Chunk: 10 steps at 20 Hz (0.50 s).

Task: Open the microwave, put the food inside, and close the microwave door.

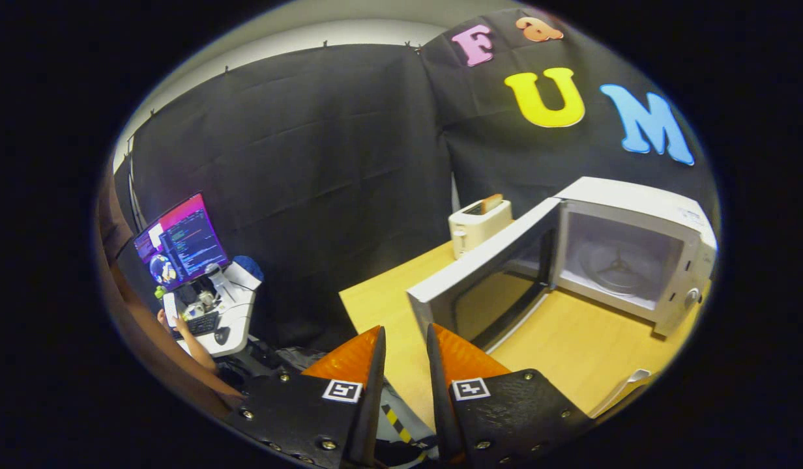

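A: While your gripper (406,339) hangs over the near-left corner of the wooden table (571,345), its two fingers sit a narrow gap apart w/ nothing between them. Not clamped on anything.

B: And the microwave?

A: The microwave (636,251) is beyond your fingers, to the right, on the table's far-right part. Its door (486,280) is swung wide open on the left hinge, the door's free edge reaching toward you, just ahead of your right finger. Cavity's bare inside: you can see the turntable ring (616,264) on the floor of it, no dish on it. Knob on the right front panel.

B: Food?

A: Can't tell for sure. There's a pale thing (626,387) at the table's near-right edge, right of your right finger, cut off by the view; can't say what it is.

B: Anything else on the table?

A: A cream toaster (478,225) behind the microwave door, near the black cloth wall (297,169), w/ a slice of toast (491,203) sticking up from a slot.

B: Off the table?

A: Far left, well below and apart from you: a small white desk (235,312) w/ a lit monitor (180,241), a keyboard (203,322), and a person's hand (161,319) by it.
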Each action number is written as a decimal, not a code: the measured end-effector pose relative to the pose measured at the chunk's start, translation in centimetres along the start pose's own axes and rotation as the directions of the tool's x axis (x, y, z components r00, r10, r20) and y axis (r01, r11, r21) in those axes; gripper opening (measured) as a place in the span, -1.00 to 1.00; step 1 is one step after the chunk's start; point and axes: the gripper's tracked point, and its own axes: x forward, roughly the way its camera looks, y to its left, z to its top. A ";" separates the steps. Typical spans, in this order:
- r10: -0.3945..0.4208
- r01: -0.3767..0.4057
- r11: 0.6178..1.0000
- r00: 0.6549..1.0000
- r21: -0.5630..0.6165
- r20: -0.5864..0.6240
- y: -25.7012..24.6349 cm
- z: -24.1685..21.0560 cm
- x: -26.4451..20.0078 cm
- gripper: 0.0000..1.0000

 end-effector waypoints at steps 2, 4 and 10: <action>-0.096 0.096 0.994 0.995 0.045 0.003 -3.5 -0.7 -2.6 -0.28; -0.199 0.198 0.977 0.980 0.073 0.004 -7.4 -1.2 -5.2 -0.28; -0.446 0.448 0.867 0.893 0.219 -0.062 -17.7 -4.5 -13.3 0.66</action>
